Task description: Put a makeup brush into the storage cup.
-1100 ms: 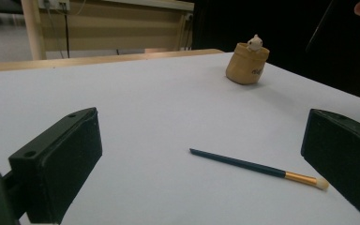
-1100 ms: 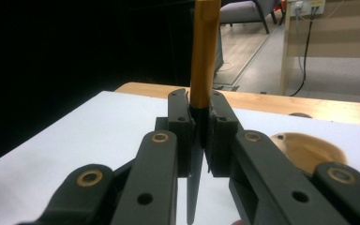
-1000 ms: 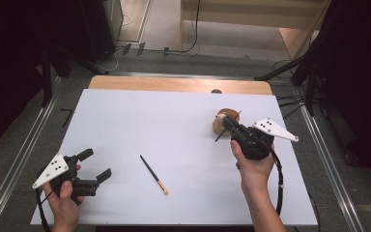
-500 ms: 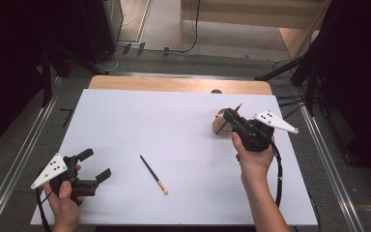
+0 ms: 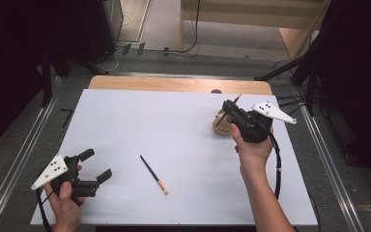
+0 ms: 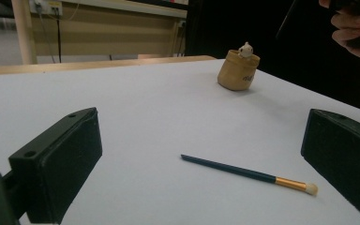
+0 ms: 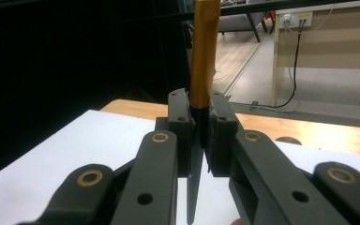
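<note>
A thin dark brush with a gold band and pale tip [image 5: 154, 174] [image 6: 248, 174] lies flat on the white table top [image 5: 174, 125], near the front middle. My left gripper [image 5: 91, 166] is held open at the front left, its jaws spread wide to either side of that brush in the left gripper view. A tan cup holder with a small white figure on its rim [image 6: 237, 69] [image 5: 219, 123] stands at the right. My right gripper [image 5: 228, 107] [image 7: 200, 115] hovers over the holder, shut on a second brush [image 7: 202, 51] with a gold ferrule that points up.
A wooden strip [image 5: 174, 83] edges the table's far side. Metal rails [image 5: 24, 150] run along both sides. Dark stands and cables sit on the floor beyond the table.
My right gripper has moved a little away and up with its brush, over the holder. The left gripper and the lying brush have stayed put.
</note>
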A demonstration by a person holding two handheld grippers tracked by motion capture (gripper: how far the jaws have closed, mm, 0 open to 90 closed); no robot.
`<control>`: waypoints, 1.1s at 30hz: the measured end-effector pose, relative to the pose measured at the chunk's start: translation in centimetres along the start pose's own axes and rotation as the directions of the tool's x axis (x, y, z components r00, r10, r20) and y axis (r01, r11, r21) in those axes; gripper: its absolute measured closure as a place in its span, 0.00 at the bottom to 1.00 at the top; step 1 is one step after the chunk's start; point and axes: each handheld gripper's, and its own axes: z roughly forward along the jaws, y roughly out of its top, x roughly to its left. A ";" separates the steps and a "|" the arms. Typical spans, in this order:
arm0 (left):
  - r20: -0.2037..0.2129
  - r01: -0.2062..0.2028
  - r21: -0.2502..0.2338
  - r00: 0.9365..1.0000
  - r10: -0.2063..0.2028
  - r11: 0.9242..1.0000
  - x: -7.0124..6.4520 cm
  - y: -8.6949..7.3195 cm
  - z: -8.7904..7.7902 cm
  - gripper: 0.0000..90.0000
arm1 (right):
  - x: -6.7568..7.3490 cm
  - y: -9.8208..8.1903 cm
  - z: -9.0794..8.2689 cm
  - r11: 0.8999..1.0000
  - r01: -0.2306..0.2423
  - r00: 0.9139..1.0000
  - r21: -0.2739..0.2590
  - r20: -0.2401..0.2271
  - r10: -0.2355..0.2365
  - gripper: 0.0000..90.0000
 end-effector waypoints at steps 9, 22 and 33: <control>0.000 0.006 -0.001 1.000 -0.006 1.000 0.0 0.0 0.0 0.00 | -0.7 1.6 0.6 1.000 0.009 1.000 -0.014 0.025 -0.009 0.94; 0.015 0.001 0.009 1.000 -0.002 1.000 -0.5 0.0 0.4 0.00 | -2.4 2.4 1.6 1.000 0.020 0.996 -0.022 0.084 -0.018 0.94; 0.016 0.005 0.013 1.000 -0.005 1.000 -0.4 -0.2 0.6 0.00 | -4.1 1.9 2.5 1.000 0.017 0.989 -0.022 0.147 -0.013 0.94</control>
